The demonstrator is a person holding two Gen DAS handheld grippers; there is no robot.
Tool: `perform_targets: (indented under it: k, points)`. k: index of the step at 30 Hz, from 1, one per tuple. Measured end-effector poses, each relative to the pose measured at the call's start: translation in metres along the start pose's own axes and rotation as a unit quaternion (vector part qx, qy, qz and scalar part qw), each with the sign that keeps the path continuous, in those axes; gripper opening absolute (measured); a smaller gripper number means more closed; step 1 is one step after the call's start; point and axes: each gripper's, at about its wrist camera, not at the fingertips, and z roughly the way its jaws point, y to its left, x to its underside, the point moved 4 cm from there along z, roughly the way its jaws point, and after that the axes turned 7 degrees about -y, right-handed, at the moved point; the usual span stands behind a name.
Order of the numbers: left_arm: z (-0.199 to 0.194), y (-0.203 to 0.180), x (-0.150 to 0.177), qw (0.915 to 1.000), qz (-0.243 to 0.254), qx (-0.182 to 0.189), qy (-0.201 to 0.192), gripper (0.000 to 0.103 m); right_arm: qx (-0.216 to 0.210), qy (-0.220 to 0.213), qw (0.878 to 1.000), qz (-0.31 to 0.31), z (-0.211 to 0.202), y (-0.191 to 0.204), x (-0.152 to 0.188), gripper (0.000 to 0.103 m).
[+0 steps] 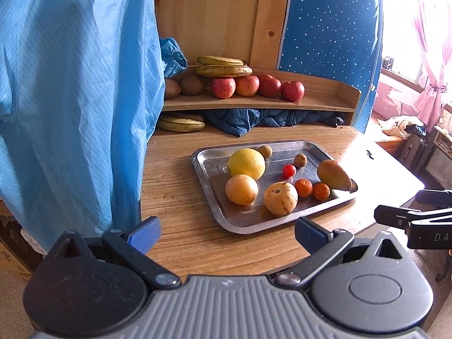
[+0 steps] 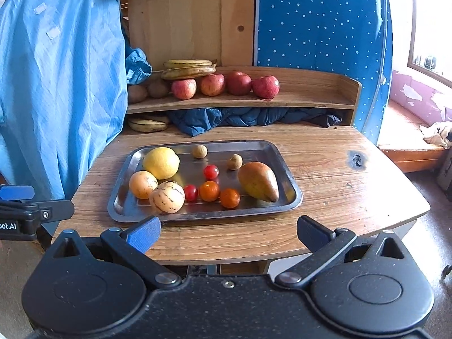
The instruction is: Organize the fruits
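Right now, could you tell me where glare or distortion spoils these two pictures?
Left wrist view: window blown out white, glare washing the table edge beside the tray. Right wrist view: evenly lit, window bright; fisheye bends the shelf in both.

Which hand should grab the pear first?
Probably the right gripper. The pear lies at the tray's right end, on that gripper's side. From the left gripper, it sits at the far end beyond other fruit. Both are open.

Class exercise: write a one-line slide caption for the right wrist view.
Open right gripper faces a steel tray of mixed fruit on a wooden table, apples and bananas shelved behind.
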Motion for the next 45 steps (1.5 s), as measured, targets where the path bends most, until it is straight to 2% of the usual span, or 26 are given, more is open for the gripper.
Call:
perform_targets:
  k: [45]
  points:
    - [-0.0027,-0.0068,0.0031,1.0000,0.003,-0.003,0.003,0.103,0.005,0.002,1.000,0.002,-0.0043,-0.0033,0.0035,0.102]
